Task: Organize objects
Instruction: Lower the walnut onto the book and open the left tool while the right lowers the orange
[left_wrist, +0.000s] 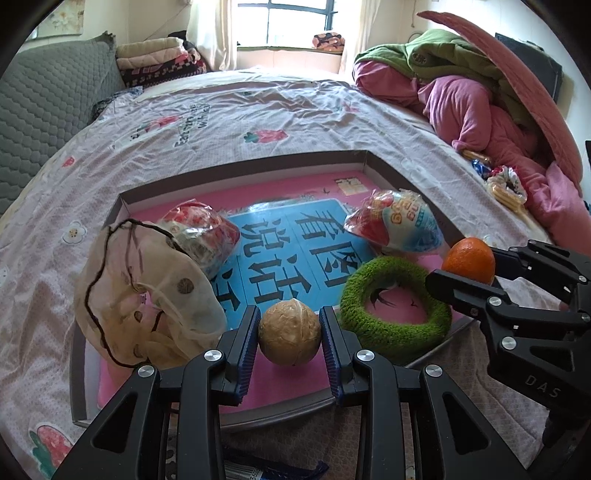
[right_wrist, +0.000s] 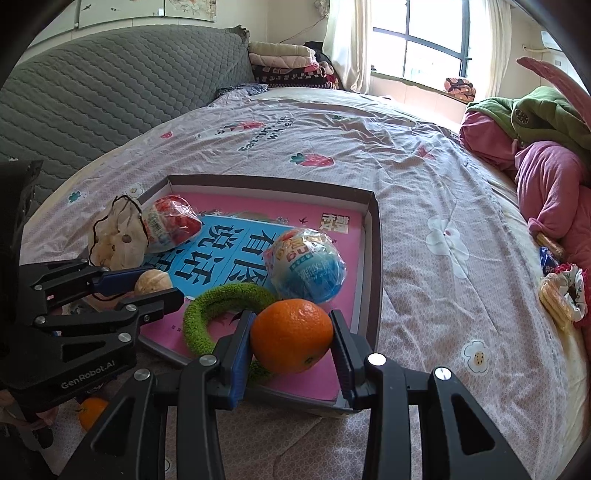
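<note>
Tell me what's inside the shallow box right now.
Inside the shallow box: a pink-and-blue book on the bottom, two wrapped snack packs, a beige drawstring pouch and a green fuzzy ring. Anything beneath the book is covered.

My two grippers (left_wrist: 290, 332) (right_wrist: 291, 338) are black plastic with silver screws, blue ribbed finger pads (left_wrist: 246, 350), and white lettering.

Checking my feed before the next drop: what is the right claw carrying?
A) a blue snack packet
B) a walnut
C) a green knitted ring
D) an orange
D: the right claw has its pads pressed on either side of the orange, held over the near edge of the shallow box; the walnut sits in the left claw, and the green knitted ring lies in the box.
</note>
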